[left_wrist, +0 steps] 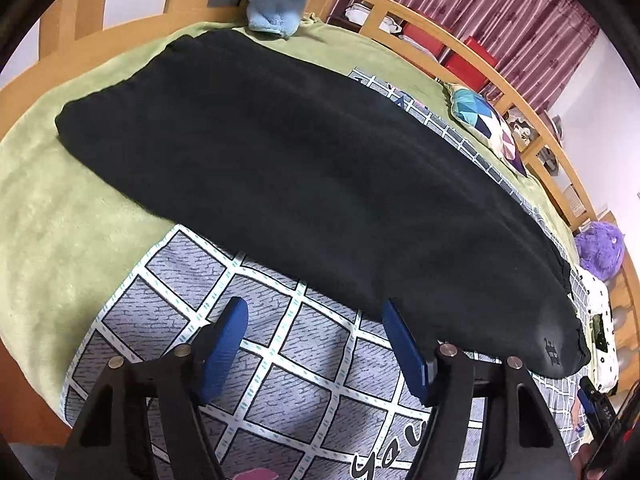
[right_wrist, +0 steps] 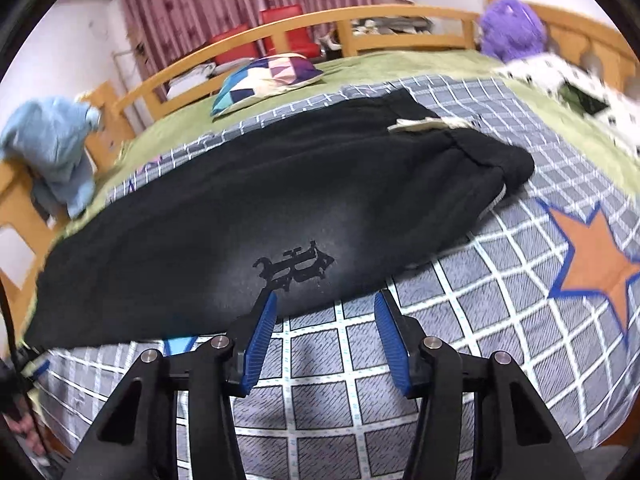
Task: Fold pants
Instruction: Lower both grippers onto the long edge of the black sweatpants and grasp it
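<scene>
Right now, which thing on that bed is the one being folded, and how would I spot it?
On the grey checked blanket lies one long dark shape: the black pants. Unlike the colourful cushion behind, they are plain black, with a small printed logo.

Bare checked quilt (right_wrist: 460,280) beside pants (right_wrist: 224,216) — pillow (right_wrist: 268,76) beyond.

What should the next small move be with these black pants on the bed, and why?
Probably ease both tongs forward onto the near edge of the black pants and pinch it. The pants lie lengthwise, seemingly already folded leg over leg, while the left tongs and right tongs are open and empty just short of that edge, over the checked blanket.
</scene>
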Motion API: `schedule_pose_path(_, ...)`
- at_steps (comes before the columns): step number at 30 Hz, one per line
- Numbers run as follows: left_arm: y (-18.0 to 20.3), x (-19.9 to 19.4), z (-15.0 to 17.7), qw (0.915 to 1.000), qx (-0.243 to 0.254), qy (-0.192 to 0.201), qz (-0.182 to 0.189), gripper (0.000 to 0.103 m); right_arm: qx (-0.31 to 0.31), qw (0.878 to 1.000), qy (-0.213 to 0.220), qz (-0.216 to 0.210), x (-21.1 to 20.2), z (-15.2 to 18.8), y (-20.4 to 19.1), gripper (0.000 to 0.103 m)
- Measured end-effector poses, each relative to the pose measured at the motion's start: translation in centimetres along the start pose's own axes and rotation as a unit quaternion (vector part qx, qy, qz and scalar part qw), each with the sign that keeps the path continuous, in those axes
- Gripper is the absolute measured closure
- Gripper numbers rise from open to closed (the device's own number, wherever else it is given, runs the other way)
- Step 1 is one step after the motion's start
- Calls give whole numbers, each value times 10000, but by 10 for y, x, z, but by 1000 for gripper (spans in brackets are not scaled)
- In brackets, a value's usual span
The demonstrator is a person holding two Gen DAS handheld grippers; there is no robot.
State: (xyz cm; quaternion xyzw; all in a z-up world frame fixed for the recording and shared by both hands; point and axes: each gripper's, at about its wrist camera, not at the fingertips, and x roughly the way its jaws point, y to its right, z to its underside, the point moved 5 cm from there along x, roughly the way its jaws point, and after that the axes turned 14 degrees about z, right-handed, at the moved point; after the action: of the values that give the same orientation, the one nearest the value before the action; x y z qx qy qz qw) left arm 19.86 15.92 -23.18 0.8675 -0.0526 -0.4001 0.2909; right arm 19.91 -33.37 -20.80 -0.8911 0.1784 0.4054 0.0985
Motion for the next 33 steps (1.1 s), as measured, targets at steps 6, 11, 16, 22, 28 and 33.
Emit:
schedule_pose_path(6, 4, 3, -2, 9999, -48, 52, 116, 38, -3, 9999, 112, 77, -15, -2, 1, 58)
schedule_pose_path(11, 10, 12, -9, 9999, -28, 104, 51, 41, -239, 9997, 104, 36, -26, 0, -5, 61)
schedule_pose_path(16, 1, 12, -7, 9996, -208, 132, 145, 44, -138, 9999, 74, 3, -10, -9, -5, 61)
schedule_pose_path(22, -8, 19, -6, 9996, -238, 167, 66, 44, 20, 9998, -148, -118, 29, -9, -3, 61)
schedule_pose_path(28, -10, 29, -12, 9991, -311, 289, 9, 44, 292, 9979, -518, -238, 64, 5, 9, 60)
schedule_pose_path(33, -12, 39, -23, 9977, -497, 444, 69, 44, 715, 9937, -641, -585, 75, 0, 19, 54)
